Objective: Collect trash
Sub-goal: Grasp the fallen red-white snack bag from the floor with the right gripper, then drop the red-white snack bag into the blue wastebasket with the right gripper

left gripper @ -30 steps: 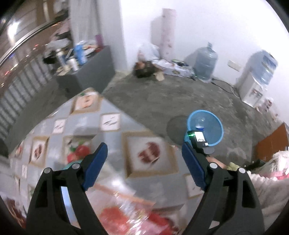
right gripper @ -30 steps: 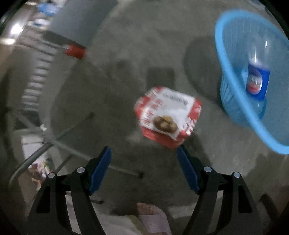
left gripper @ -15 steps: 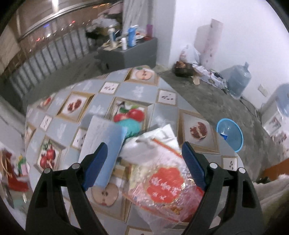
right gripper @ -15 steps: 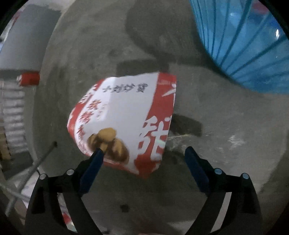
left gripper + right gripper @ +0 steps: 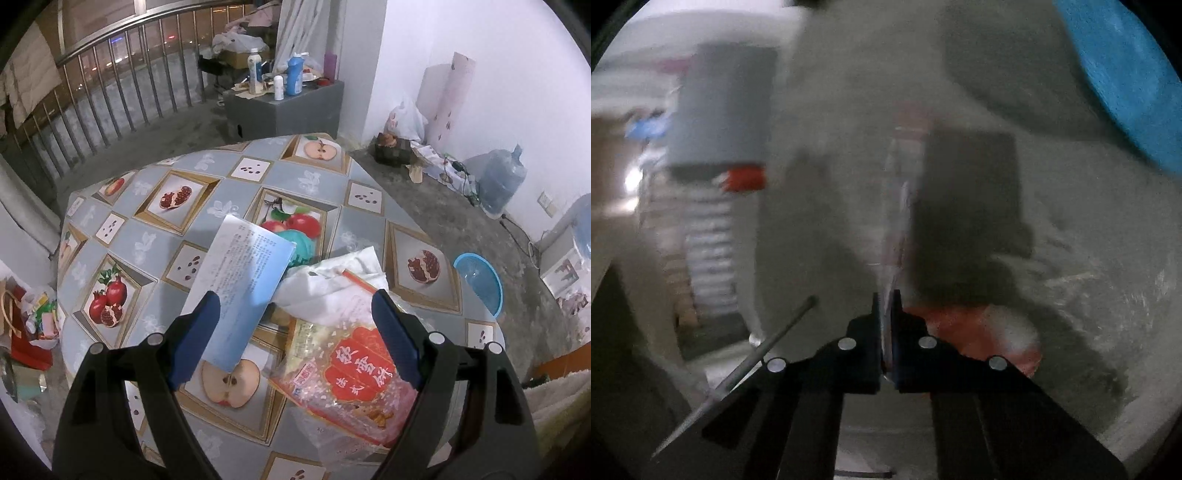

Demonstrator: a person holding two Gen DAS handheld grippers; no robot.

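Since the earlier frame, right gripper [image 5: 886, 314] has closed on the red-and-white snack wrapper [image 5: 895, 206], now pinched edge-on above the concrete floor [image 5: 1071, 277], near the blue basket [image 5: 1126, 81]; left gripper [image 5: 295, 325] hovers with fingers spread apart over the table [image 5: 147, 236], above a red snack bag [image 5: 354, 373] and blue leaflet [image 5: 243, 284].

The right wrist view is smeared by motion blur; the wrapper [image 5: 894, 221] pinched edge-on in the right gripper [image 5: 885, 332] shows no readable print; the blue basket [image 5: 1123, 74] is cut by the frame's edge; the teal object [image 5: 301, 245] lies mostly hidden under the paper sheet [image 5: 243, 284].
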